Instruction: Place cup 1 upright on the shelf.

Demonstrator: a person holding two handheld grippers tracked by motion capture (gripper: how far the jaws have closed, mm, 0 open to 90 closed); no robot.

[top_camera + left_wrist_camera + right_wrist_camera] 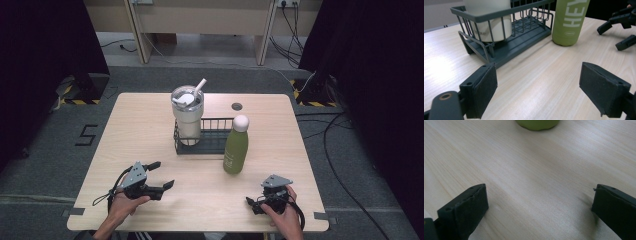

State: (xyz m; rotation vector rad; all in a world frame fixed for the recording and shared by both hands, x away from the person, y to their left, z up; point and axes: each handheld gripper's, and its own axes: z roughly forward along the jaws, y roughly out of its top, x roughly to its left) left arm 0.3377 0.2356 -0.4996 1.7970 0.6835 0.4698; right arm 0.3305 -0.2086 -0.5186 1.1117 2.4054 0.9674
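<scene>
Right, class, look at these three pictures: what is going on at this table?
A person sits at a wooden table with a two-jaw gripper in each hand. Both the left gripper and the right gripper rest near the table's near edge, jaws open, holding nothing. Ahead of them stands a dark wire rack with a white tumbler with a straw upright in its left end. A green bottle with a white cap stands upright on the table just beside the rack's right end. Nothing is being gripped yet.

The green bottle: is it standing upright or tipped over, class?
Upright. The green bottle stands on its base on the table, white cap on top, beside the wire rack.
</scene>
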